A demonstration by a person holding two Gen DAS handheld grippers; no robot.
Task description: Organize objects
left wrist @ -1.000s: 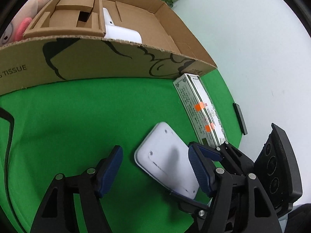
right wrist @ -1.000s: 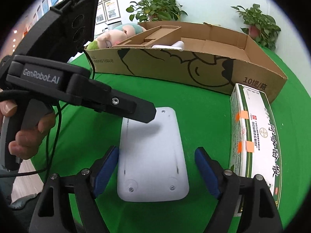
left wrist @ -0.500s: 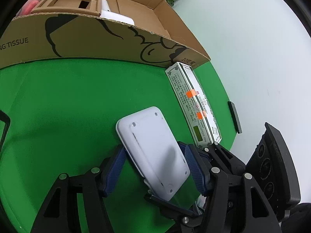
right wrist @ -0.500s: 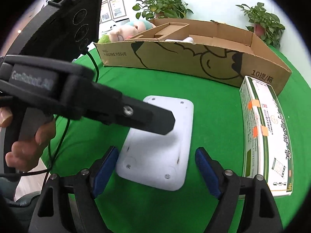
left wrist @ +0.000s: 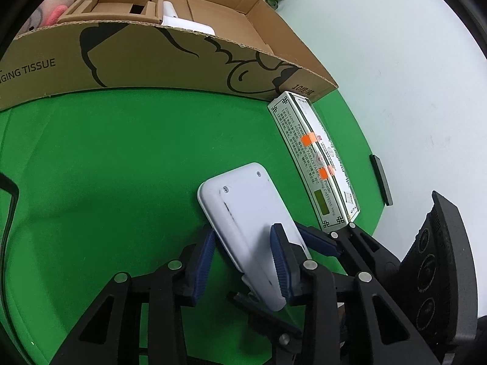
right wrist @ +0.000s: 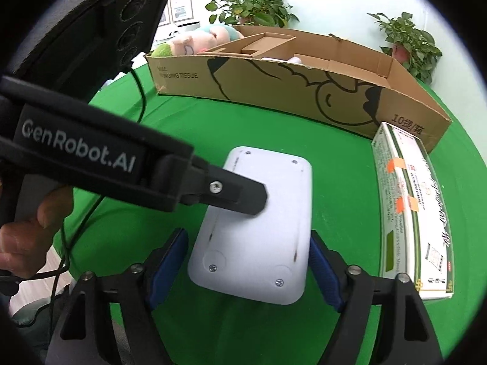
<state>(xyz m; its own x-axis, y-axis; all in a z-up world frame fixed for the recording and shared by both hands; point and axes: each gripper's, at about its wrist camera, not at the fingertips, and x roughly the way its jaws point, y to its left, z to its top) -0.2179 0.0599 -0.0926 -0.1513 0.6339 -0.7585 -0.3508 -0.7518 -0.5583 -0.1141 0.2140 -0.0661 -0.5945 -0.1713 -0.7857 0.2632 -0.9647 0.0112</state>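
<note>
A flat white plastic device point(left wrist: 252, 219) with rounded corners and small screws is tilted up off the green table. My left gripper point(left wrist: 243, 261) is shut on its near edge, one blue pad point(left wrist: 281, 269) on top and one beneath. It also shows in the right wrist view point(right wrist: 258, 228), between the open fingers of my right gripper point(right wrist: 246, 270), whose blue pads point(right wrist: 324, 273) stand beside it; whether they touch it I cannot tell. The left gripper's black finger point(right wrist: 234, 194) lies on its top.
A long open cardboard box point(left wrist: 152, 57) holding cardboard inserts and a white object stands at the back of the green table point(left wrist: 106, 167). A white and green medicine carton point(left wrist: 316, 164) lies to the right, near the table edge. A plush toy point(right wrist: 194, 42) and potted plants point(right wrist: 252, 9) are behind.
The left gripper has closed from wide open onto the white device and lifted its near edge. The device has turned and risen between the right gripper's fingers.
</note>
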